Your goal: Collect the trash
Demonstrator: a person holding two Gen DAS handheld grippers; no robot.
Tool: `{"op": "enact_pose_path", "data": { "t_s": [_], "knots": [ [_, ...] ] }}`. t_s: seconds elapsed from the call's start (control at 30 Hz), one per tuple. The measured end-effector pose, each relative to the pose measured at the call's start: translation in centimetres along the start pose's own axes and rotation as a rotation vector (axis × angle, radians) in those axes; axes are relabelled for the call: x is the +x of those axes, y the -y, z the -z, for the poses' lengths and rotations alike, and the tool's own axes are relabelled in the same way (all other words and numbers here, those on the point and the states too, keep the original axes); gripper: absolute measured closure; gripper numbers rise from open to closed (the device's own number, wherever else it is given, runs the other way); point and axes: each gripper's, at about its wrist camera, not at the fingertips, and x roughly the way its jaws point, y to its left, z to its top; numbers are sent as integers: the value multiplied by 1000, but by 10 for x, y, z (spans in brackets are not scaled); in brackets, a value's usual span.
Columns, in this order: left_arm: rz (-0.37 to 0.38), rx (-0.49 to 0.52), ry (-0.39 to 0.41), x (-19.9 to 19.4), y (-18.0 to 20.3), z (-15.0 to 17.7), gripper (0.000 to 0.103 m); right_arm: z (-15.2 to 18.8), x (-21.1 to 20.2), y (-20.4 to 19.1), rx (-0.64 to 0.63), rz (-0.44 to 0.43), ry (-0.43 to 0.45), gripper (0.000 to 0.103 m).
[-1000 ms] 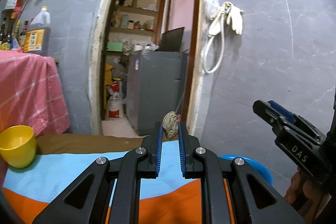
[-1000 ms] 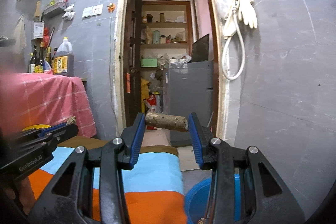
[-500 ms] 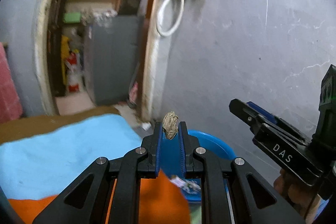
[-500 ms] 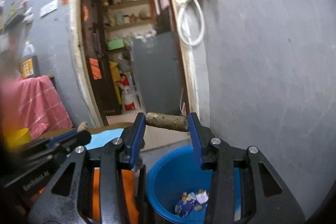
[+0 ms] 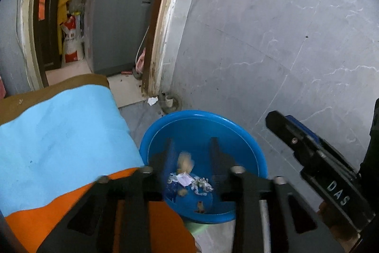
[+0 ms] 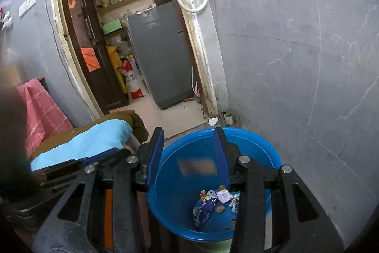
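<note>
A blue basin [image 5: 248,141] stands on the floor by the grey wall, with wrappers and scraps [image 5: 189,181] in its bottom. My left gripper [image 5: 191,153] hangs over it and its jaws are opening. A small brown shell [image 5: 186,161] shows blurred between the fingers, free of the pads. In the right wrist view my right gripper [image 6: 188,141] is also above the basin [image 6: 267,151]. The brown stick [image 6: 196,166] is blurred below the fingertips, with a gap to the left pad. The right gripper [image 5: 308,148] shows at the right of the left wrist view.
A table with a light blue and orange cloth [image 5: 59,134] lies left of the basin, its edge close to the rim. Beyond is a doorway with a grey cabinet [image 5: 113,27]. A white paper scrap [image 5: 152,100] lies on the floor by the door frame. The grey wall [image 5: 284,39] closes the right side.
Both grippers swung right and tilted down, from facing the doorway to over the blue basin. The left jaws widened and the shell came free. The stick dropped from the right fingertips.
</note>
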Motion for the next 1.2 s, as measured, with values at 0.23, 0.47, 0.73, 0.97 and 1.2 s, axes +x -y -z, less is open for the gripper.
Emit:
{"op": "enact_pose_path", "data": {
  "t_s": [0.23,0.47,0.73,0.97,1.2],
  "knots": [
    [-4,-37,13,-9,-10,1,63,-4,-1,8,39,21,15,32],
    [-35,-68,50,-23,-20,-4,55,-5,-8,7,41,28,44,26],
    [-92,-76,123,-54,-29,-1,38,-6,-12,2,13,36,70,7],
    [-116,-85,153,-78,-36,7,19,-3,-18,1,23,31,84,0],
    [-148,-97,214,-111,-42,25,6,6,-26,-13,-20,36,85,0]
  ]
}}
